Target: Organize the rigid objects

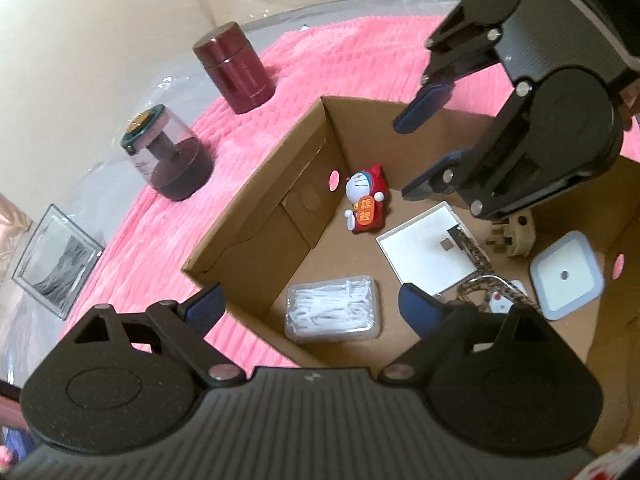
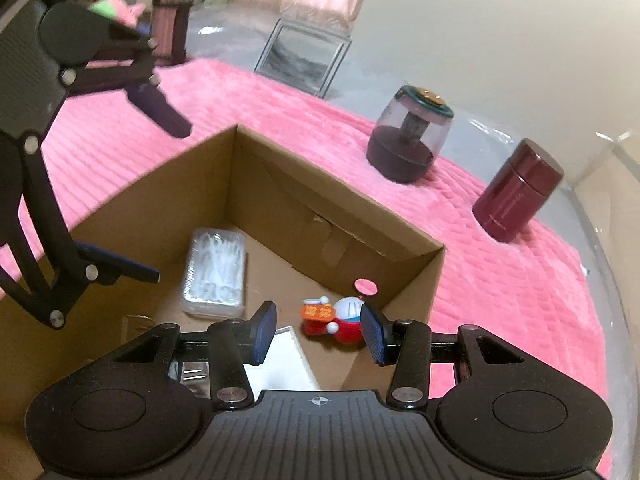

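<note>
An open cardboard box (image 1: 256, 240) (image 2: 280, 196) sits on a pink blanket. On its floor lie a small blue-and-white cat figurine in red (image 1: 366, 200) (image 2: 340, 316), a clear case of white floss picks (image 1: 332, 312) (image 2: 216, 272), a white square plate (image 1: 424, 248), a beige plug (image 1: 516, 236), a patterned cable (image 1: 480, 284) and a pale square lidded dish (image 1: 566, 276). My left gripper (image 1: 312, 308) (image 2: 160, 196) hangs wide open over the box, holding nothing. My right gripper (image 2: 320, 334) (image 1: 416, 152) hovers above the figurine, pads apart and not touching it.
On the pink blanket (image 1: 320, 52) outside the box stand a maroon canister (image 1: 236, 68) (image 2: 516, 192) and a clear dome jar with a green top (image 1: 168, 152) (image 2: 408, 136). A glass picture frame (image 1: 56, 260) (image 2: 300, 52) leans near the blanket's edge.
</note>
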A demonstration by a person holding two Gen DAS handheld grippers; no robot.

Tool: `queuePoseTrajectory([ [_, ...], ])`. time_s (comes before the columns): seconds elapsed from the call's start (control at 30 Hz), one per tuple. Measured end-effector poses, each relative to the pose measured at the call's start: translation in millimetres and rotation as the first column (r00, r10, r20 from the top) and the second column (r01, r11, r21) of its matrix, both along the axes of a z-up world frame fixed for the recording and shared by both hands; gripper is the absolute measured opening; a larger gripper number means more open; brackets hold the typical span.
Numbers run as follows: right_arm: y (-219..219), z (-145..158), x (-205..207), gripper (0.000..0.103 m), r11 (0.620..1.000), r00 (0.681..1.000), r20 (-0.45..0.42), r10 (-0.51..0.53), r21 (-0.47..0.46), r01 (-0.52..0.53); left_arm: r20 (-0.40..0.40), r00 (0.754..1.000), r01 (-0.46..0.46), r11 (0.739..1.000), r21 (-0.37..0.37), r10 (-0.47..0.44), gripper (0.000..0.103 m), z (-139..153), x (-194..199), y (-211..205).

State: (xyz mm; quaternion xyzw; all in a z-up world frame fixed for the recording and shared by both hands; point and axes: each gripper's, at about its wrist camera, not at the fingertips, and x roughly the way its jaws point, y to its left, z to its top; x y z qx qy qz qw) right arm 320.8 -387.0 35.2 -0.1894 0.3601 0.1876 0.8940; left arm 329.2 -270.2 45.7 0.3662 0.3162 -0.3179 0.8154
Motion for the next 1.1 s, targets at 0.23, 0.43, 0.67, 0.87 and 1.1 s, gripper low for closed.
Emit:
queuePoseTrajectory([
  [0.23, -1, 26, -44, 0.057, 0.995, 0.999, 0.014, -0.046, 0.093, 0.044, 0.034, 0.998, -0.044, 0.996, -0.075, 0.047, 0.092, 21, -46, 12],
  [0.43, -1, 47, -87, 0.072, 0.984, 0.996, 0.034, -0.078, 0.164, 0.071, 0.026, 0.994, -0.102, 0.976, -0.195, 0.109, 0.096, 41, -85, 27],
  [0.67, -3, 61, -132, 0.077, 0.967, 0.989, 0.02, -0.147, 0.213, 0.139, 0.019, 0.981, -0.182, 0.939, -0.292, 0.195, 0.1, 51, -124, 45],
  [0.87, -4, 66, -165, 0.079, 0.949, 0.98, 0.014, -0.201, 0.251, 0.191, -0.004, 0.96, -0.261, 0.892, -0.368, 0.279, 0.102, 57, -154, 64],
  [1.1, -7, 66, -197, 0.08, 0.928, 0.972, -0.002, -0.237, 0.297, 0.226, -0.05, 0.928, -0.352, 0.823, -0.445, 0.37, 0.102, 53, -191, 81],
])
